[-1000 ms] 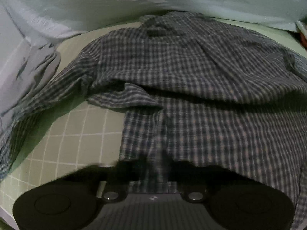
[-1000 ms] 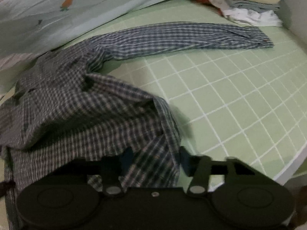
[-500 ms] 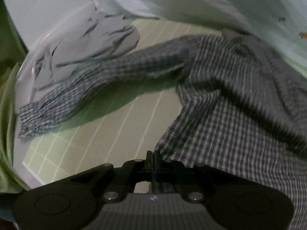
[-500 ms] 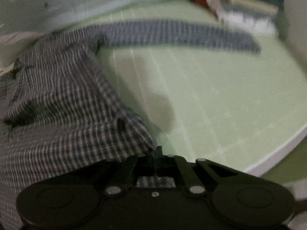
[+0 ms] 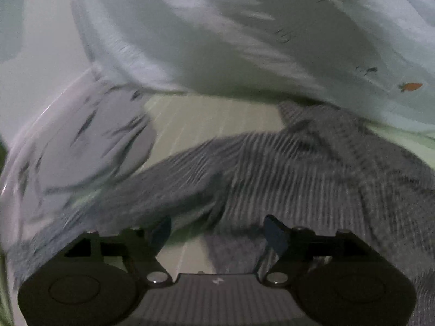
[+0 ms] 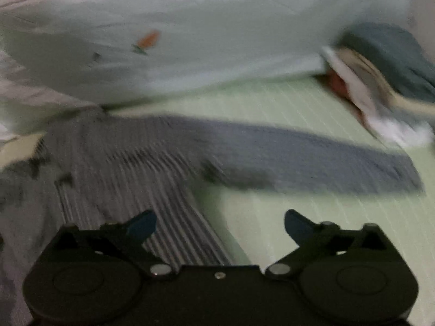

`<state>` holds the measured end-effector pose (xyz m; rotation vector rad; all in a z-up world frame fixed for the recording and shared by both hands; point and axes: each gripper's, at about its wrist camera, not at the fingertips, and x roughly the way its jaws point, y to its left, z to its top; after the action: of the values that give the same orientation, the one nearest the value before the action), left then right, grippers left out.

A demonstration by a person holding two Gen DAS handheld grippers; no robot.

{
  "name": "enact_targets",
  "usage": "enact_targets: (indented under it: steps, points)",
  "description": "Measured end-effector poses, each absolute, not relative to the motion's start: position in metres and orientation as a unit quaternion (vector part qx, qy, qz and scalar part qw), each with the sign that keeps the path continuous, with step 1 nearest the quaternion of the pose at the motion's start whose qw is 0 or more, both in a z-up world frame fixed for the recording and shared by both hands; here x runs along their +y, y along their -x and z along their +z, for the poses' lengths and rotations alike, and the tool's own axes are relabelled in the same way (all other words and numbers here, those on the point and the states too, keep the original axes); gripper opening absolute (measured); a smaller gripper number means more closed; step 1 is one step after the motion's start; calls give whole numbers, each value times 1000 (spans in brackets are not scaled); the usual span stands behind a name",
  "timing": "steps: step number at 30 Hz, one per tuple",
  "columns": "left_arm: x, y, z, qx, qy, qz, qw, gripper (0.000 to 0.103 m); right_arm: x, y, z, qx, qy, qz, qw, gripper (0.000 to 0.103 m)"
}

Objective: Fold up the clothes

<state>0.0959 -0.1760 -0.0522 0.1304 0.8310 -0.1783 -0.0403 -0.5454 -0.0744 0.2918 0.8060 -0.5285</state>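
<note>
- Black plastic frames both my views; my left claw (image 5: 217, 235) stands wide open with nothing between its blue-padded fingertips (image 5: 276, 235).
- Under and just beyond that claw lies the checked shirt (image 5: 285, 171), spread flat on the pale green gridded mat (image 5: 206, 116); its hem edge sits between the fingers but is not gripped.
- One sleeve (image 5: 152, 182) of the shirt runs out to the left from the body, towards a crumpled grey garment (image 5: 89, 141) at the mat's edge.
- My right claw (image 6: 220, 226) is also spread wide and holds nothing; its left fingertip hangs over the shirt's side edge, the right one over bare mat (image 6: 299, 100).
- From the right view the shirt body (image 6: 122, 179) fills the lower left, and its other sleeve (image 6: 312, 157) stretches straight to the right across the mat.
- Past that sleeve's end sits a stack of folded clothes (image 6: 380, 81), well apart from the shirt.
- Behind everything lies a pale sheet (image 6: 217, 27) printed with small orange carrots (image 6: 148, 39).
- Both views are motion-blurred; I can read no label or writing anywhere.
</note>
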Motion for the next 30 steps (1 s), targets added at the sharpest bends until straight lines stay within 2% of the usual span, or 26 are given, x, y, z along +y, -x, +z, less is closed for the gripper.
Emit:
enact_targets:
  steps: [6, 12, 13, 16, 18, 19, 20, 21, 22, 23, 24, 25, 30]
  points:
    - [-228, -173, -62, 402, -67, -143, 902, 84, -549, -71, -67, 357, -117, -197, 906, 103]
    - [-272, -265, -83, 425, -30, -186, 886, 84, -556, -201, -86, 380, -180, -134, 897, 102]
    - [-278, -278, -88, 432, -27, -188, 882, 84, -556, -221, -93, 385, -191, -121, 895, 101]
    - [-296, -310, -107, 457, -16, -198, 867, 84, -550, -264, -113, 411, -214, -89, 882, 87]
    - [-304, -323, -121, 475, -14, -211, 854, 84, -543, -271, -119, 420, -199, -77, 882, 86]
    - [-307, -325, -126, 481, -15, -213, 850, 83, -540, -272, -121, 422, -186, -72, 884, 83]
    - [-309, -327, -130, 485, -15, -215, 847, 79, -536, -273, -123, 424, -173, -67, 886, 77]
    - [-312, -329, -135, 490, -16, -217, 844, 71, -533, -273, -125, 426, -160, -62, 888, 69]
    - [-315, -326, -135, 483, -15, -220, 847, 67, -529, -274, -127, 429, -147, -57, 890, 46]
    - [-317, -324, -135, 479, -6, -228, 847, 36, -526, -275, -129, 431, -134, -53, 891, 12]
    - [-319, -321, -135, 480, 8, -236, 845, 4, -524, -270, -128, 428, -127, -52, 894, 9]
    - [-322, -317, -134, 482, 24, -244, 841, 5, -525, -258, -125, 419, -126, -57, 897, 6]
    - [-355, -272, -116, 430, -8, -296, 853, 3, -525, -191, -109, 380, -107, -105, 913, 5]
